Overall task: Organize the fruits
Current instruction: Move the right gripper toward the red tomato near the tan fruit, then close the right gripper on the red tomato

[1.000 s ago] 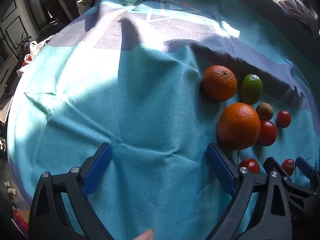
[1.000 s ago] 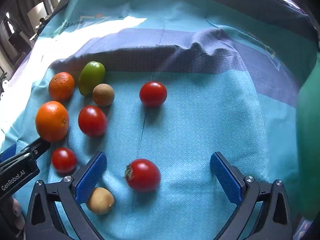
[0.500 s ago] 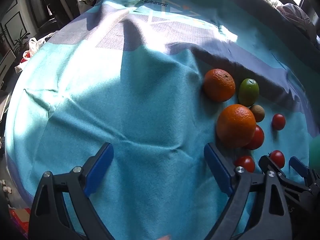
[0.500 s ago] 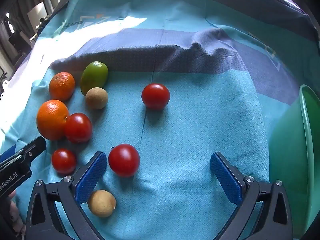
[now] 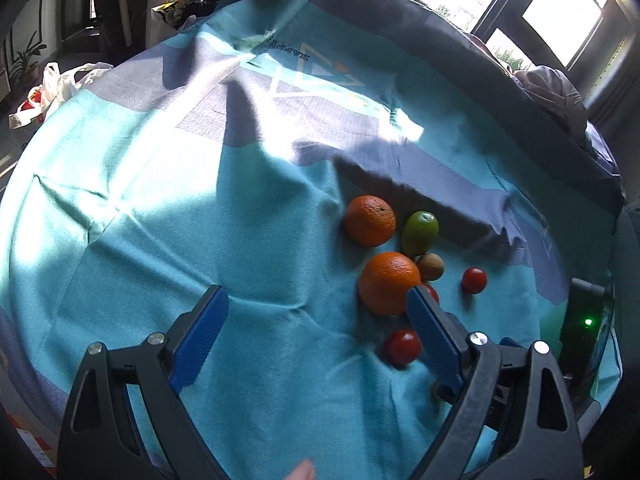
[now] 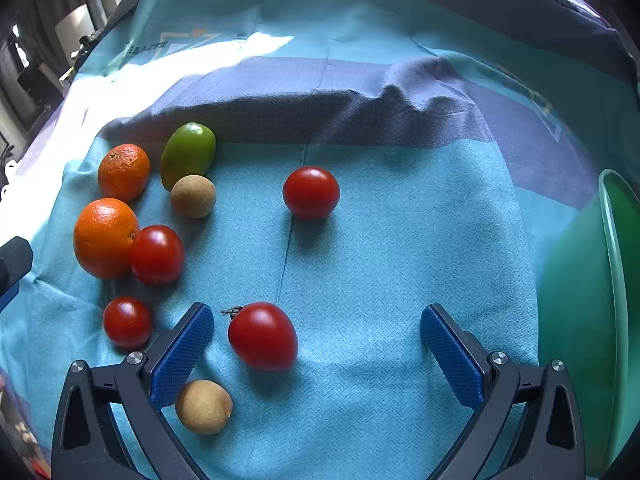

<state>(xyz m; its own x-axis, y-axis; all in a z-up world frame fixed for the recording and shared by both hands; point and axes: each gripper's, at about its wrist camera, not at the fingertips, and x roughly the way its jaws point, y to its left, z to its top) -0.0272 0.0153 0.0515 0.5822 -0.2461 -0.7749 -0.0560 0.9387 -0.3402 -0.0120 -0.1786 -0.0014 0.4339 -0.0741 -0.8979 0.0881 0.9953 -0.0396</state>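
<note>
Fruit lies loose on a teal cloth. In the right wrist view I see two oranges, a green fruit, two brown kiwis and several red tomatoes, one alone mid-cloth. My right gripper is open, with an oval tomato lying between its fingers nearer the left one, untouched. My left gripper is open over bare cloth; the near orange and a tomato sit just beside its right finger.
A green bowl stands at the right edge of the right wrist view. A dark grey band and a raised fold cross the cloth behind the fruit. Windows and room clutter lie beyond the table's far edge. A fingertip shows at the bottom of the left wrist view.
The oval tomato rolled left, then settled between my right fingers. The green bowl came into view at the right. My left gripper pulled back and rose, so the fruit looks farther off.
</note>
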